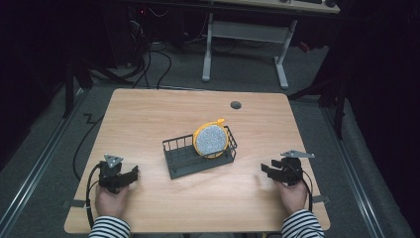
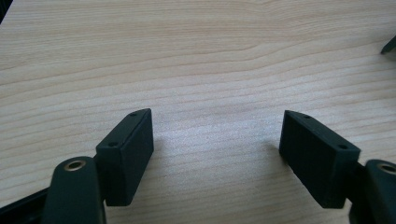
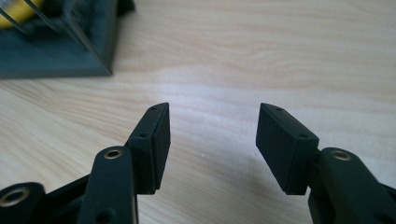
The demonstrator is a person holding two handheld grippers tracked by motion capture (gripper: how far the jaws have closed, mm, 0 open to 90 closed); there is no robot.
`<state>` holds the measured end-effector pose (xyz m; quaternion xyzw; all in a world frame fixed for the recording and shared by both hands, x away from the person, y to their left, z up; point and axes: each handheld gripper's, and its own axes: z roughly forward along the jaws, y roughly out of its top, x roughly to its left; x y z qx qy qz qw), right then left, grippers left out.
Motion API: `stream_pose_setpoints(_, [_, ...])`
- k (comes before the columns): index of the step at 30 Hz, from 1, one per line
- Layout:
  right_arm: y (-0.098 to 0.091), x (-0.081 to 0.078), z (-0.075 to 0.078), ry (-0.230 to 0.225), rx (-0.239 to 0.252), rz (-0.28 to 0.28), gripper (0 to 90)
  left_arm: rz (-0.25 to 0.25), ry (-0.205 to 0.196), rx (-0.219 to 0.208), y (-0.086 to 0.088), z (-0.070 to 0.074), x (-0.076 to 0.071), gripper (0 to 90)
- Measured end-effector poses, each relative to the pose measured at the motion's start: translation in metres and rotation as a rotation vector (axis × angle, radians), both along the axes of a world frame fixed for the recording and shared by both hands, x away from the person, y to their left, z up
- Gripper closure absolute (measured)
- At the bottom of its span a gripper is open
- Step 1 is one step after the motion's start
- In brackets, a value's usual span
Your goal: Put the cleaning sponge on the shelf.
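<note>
A dark wire rack (image 1: 199, 157) stands at the middle of the wooden table (image 1: 148, 114), and a round yellow-rimmed grey disc (image 1: 211, 140) leans upright in its right end. My left gripper (image 1: 131, 175) rests near the front left of the table, open, with bare wood between its jaws (image 2: 217, 140). My right gripper (image 1: 264, 170) sits low at the front right, pointing left toward the rack. It is open with nothing between its pads (image 3: 212, 135). In the right gripper view the rack's corner (image 3: 60, 51) is at the upper left.
A round cable grommet (image 1: 236, 105) sits near the table's far edge. Behind the table stand a white desk frame (image 1: 242, 44) and floor cables (image 1: 148, 64). The person's striped sleeves (image 1: 302, 228) come in at the bottom.
</note>
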<state>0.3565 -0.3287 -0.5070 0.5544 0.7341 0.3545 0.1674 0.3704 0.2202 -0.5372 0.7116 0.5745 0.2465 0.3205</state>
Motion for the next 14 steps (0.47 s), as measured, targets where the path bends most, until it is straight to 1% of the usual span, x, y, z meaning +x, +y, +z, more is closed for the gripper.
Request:
stream_pose_setpoints(3, [0.002, -0.004, -0.016, -0.006, -0.016, -0.029, 45.1, -0.001, 0.001, 0.000, 0.000, 0.000, 0.000, 26.7])
stream_pose_setpoints(4, [0.003, -0.005, -0.020, -0.026, -0.029, -0.031, 45.2, -0.001, 0.001, 0.000, 0.000, 0.000, 0.000, 26.7])
stream_pose_setpoints(5, [0.004, -0.007, -0.022, -0.048, -0.036, -0.039, 45.2, -0.001, 0.001, 0.000, 0.000, 0.000, 0.000, 26.7])
stream_pose_setpoints(6, [0.004, -0.008, -0.023, -0.060, -0.041, -0.045, 45.0, -0.001, 0.001, 0.000, 0.000, 0.000, 0.000, 26.7])
stream_pose_setpoints(7, [0.005, -0.009, -0.023, -0.060, -0.050, -0.049, 44.8, 0.000, 0.001, -0.001, 0.000, 0.000, 0.000, 26.7])
stream_pose_setpoints(9, [0.009, -0.010, -0.023, -0.066, -0.090, -0.047, 43.6, -0.001, 0.001, -0.001, 0.000, 0.000, 0.000, 26.7])
stream_pose_setpoints(11, [0.016, -0.011, -0.023, -0.080, -0.158, -0.036, 42.5, 0.001, 0.000, -0.001, 0.000, 0.000, -0.001, 26.7])
stream_pose_setpoints(12, [0.017, -0.011, -0.023, -0.085, -0.162, -0.032, 42.5, 0.003, -0.001, -0.001, 0.000, 0.000, -0.001, 26.7])
stream_pose_setpoints(14, [0.016, -0.011, -0.023, -0.073, -0.145, -0.033, 41.9, 0.002, -0.001, -0.001, 0.000, 0.000, -0.001, 26.7])
